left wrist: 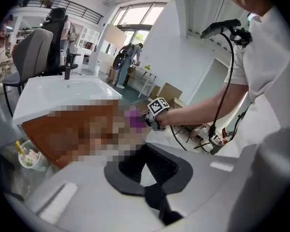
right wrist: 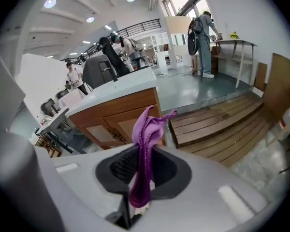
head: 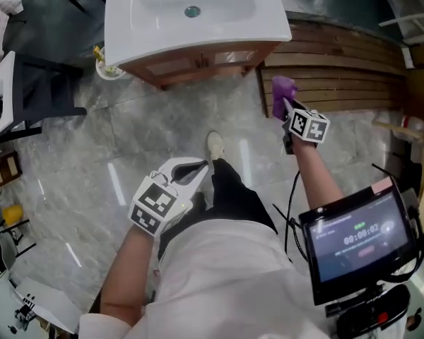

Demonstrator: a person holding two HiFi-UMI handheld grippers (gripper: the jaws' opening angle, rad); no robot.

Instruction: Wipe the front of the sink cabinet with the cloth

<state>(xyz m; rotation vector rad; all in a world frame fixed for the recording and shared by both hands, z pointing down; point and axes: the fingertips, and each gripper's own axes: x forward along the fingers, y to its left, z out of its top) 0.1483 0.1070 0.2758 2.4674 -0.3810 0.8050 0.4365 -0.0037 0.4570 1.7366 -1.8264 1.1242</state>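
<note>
Underfoot, grey veined stone floor [head: 92, 168], glossy with streaks of lamp glare. To the right, a platform of dark wooden slats [head: 346, 62], raised a step above. A white shoe [head: 215, 145] planted on the stone, black trouser leg [head: 233, 189] above. Low at the right, a small lit screen [head: 357, 240] with digits, a black cable [head: 291, 210] looping just beside. At the left edge, a black chair [head: 46, 90] and a yellow object [head: 12, 214], too small to identify. A white cup [head: 109, 69] with yellow bits inside, on the floor. Farther back, a person with a backpack [right wrist: 203, 25] at a white table [right wrist: 234, 45]; a grey office chair [left wrist: 31, 57]; cardboard boxes [left wrist: 170, 93] near a white wall
</note>
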